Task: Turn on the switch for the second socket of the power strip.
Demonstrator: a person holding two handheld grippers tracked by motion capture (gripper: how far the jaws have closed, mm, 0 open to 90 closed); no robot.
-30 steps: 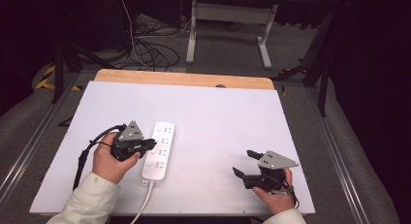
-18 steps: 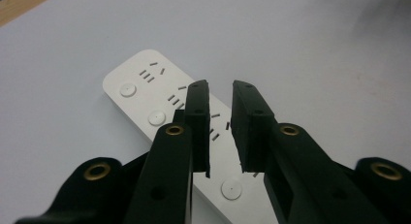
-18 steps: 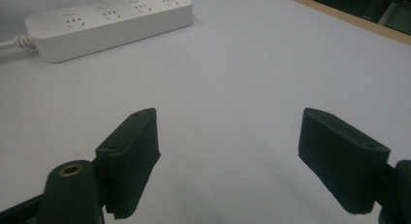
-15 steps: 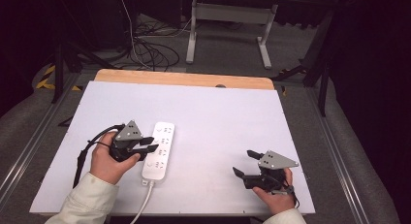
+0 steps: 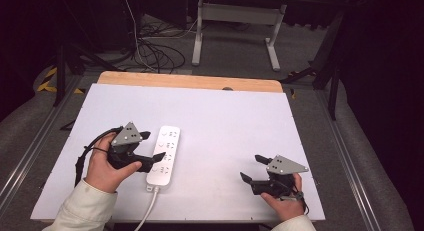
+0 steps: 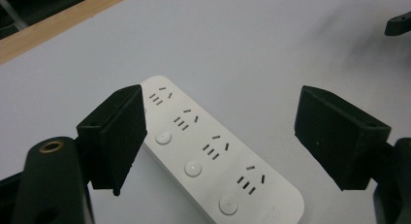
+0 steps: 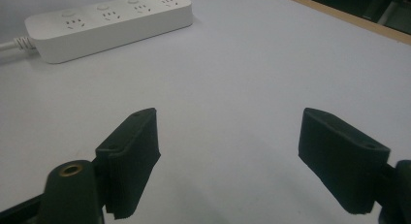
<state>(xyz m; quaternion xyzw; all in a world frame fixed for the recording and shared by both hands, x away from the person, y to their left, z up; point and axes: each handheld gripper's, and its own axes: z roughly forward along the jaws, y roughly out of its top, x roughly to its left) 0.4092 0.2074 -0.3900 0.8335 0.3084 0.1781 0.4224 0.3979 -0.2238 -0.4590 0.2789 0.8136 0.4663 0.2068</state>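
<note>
While we count what lies on the white bench (image 5: 240, 121), we find one power strip (image 5: 165, 153), white, with four socket groups and four round buttons in a row, and one white cord (image 5: 145, 213) leaving its near end toward the bench edge. We hold two grippers, one in each hand.

Our left gripper (image 5: 152, 146) sits at the left side of the strip, with its fingers (image 6: 118, 136) spread wide. From the left gripper view, the strip (image 6: 208, 158) lies between and below the two fingers, which straddle it without touching it as far as we can tell; one finger hangs over its edge near the far sockets, the other stands well off to the side over bare bench. Nothing is held.

Our right gripper (image 5: 252, 168) rests low near the front right of the bench, well apart from the strip. Its fingers (image 7: 131, 156) are also wide open and empty, with only bare bench surface between them; the strip (image 7: 109, 23) shows far off.
</note>
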